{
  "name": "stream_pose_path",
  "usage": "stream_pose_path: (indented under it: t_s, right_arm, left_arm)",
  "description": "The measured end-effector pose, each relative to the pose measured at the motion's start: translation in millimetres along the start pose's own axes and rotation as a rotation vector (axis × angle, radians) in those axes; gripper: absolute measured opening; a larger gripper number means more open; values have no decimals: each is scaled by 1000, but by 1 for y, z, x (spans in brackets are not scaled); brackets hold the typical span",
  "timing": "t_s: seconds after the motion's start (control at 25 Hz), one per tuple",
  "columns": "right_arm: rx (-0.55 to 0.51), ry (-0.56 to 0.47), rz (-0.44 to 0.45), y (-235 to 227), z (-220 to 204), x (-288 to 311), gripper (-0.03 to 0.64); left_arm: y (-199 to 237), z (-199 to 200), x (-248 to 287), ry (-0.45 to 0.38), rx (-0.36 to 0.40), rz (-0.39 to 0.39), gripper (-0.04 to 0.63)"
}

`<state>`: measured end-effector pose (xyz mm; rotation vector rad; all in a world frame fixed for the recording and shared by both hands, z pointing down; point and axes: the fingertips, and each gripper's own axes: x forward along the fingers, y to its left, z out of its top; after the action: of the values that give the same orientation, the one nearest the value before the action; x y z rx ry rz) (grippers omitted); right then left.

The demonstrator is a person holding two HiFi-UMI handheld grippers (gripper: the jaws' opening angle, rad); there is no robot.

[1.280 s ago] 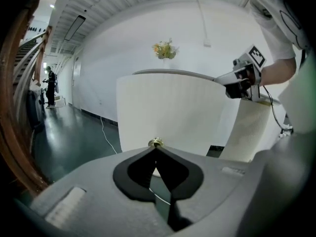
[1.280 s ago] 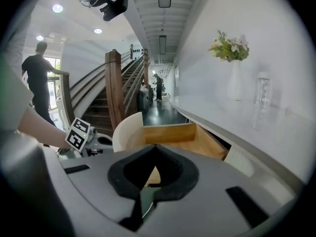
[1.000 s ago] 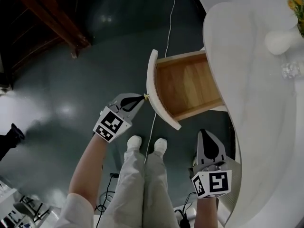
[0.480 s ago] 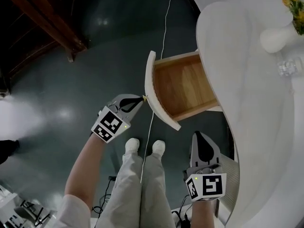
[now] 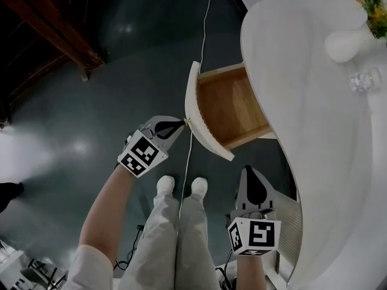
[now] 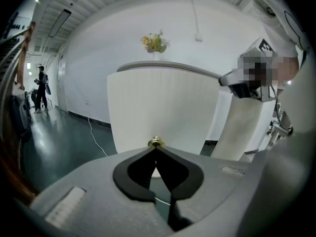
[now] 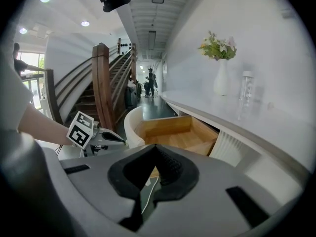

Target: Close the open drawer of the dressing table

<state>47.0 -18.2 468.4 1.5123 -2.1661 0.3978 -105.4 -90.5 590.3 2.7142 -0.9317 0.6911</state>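
The dressing table point(image 5: 302, 101) is white, and its drawer point(image 5: 233, 104) stands partly open, showing a bare wooden inside. The drawer's curved white front point(image 5: 202, 116) carries a small brass knob point(image 5: 187, 122). My left gripper point(image 5: 180, 124) is shut, its tips pressed against that knob. In the left gripper view the knob point(image 6: 156, 142) sits right at the tips of the left gripper point(image 6: 156, 148), with the drawer front point(image 6: 163, 107) filling the view behind. My right gripper point(image 5: 253, 177) is shut and empty, below the drawer beside the table's edge. From the right gripper point(image 7: 155, 148) the open drawer point(image 7: 173, 132) lies ahead.
A white cable point(image 5: 208, 17) runs over the dark floor past the drawer. The person's shoes point(image 5: 181, 185) stand just below the drawer front. A white vase point(image 5: 347, 38) with flowers and a glass object point(image 5: 364, 80) sit on the tabletop. A wooden staircase point(image 7: 101, 83) rises at left.
The drawer has slid partway into the table, and less of its wooden inside shows. My left gripper has kept its tips at the knob. The right gripper has dropped slightly lower in the head view.
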Motion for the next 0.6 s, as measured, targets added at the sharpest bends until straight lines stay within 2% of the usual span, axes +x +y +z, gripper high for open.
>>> stream_pose_path:
  t_s: [0.6]
  right_arm:
    - [77, -9, -113, -24, 9, 2, -2]
  left_arm:
    - [-6, 23, 36, -11, 18, -45, 17]
